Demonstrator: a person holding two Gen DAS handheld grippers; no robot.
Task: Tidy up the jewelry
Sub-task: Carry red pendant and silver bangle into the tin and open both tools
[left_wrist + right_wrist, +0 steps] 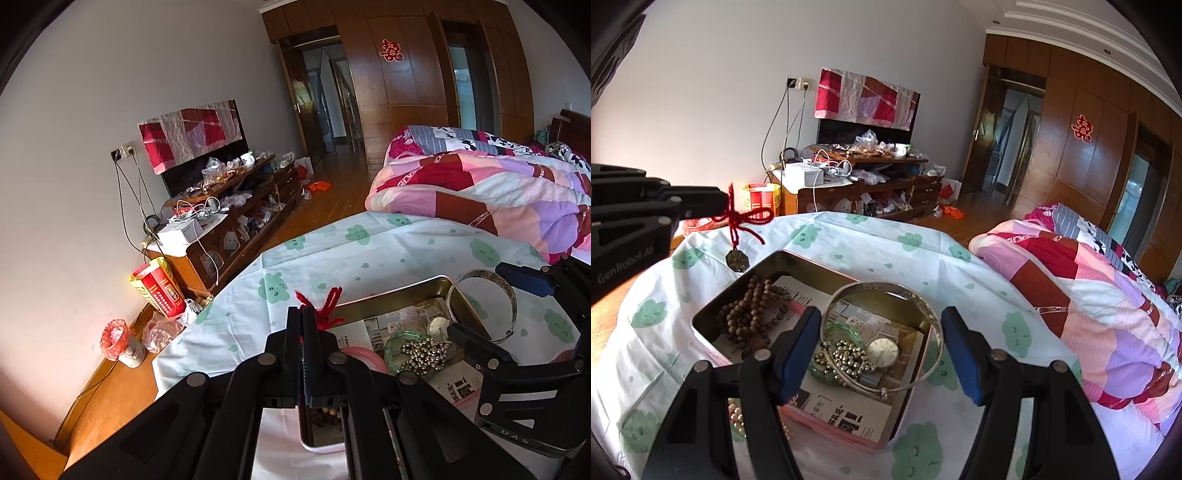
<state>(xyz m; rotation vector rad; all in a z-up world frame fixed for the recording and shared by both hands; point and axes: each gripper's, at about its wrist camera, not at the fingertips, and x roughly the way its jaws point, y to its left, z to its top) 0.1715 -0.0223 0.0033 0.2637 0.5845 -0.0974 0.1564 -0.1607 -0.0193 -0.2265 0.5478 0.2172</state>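
Note:
A metal tin (713,299) stands on the bed's cloud-print sheet; it also shows in the left wrist view (402,291). In it lie brown wooden beads (750,317), a green bangle (827,373), a silver bead chain (849,358) and a watch (882,350). A silver bangle (923,295) leans on the tin's right rim. My left gripper (722,205) is shut on a red cord (746,218) with a dark octagonal pendant (737,261) hanging above the tin's far left corner. My right gripper (882,347) is open, its blue pads either side of the bangle.
A patchwork quilt (1089,295) lies to the right on the bed. A cluttered wooden TV cabinet (864,192) stands by the far wall. A bin (118,343) and a red carton (159,291) are on the floor left of the bed.

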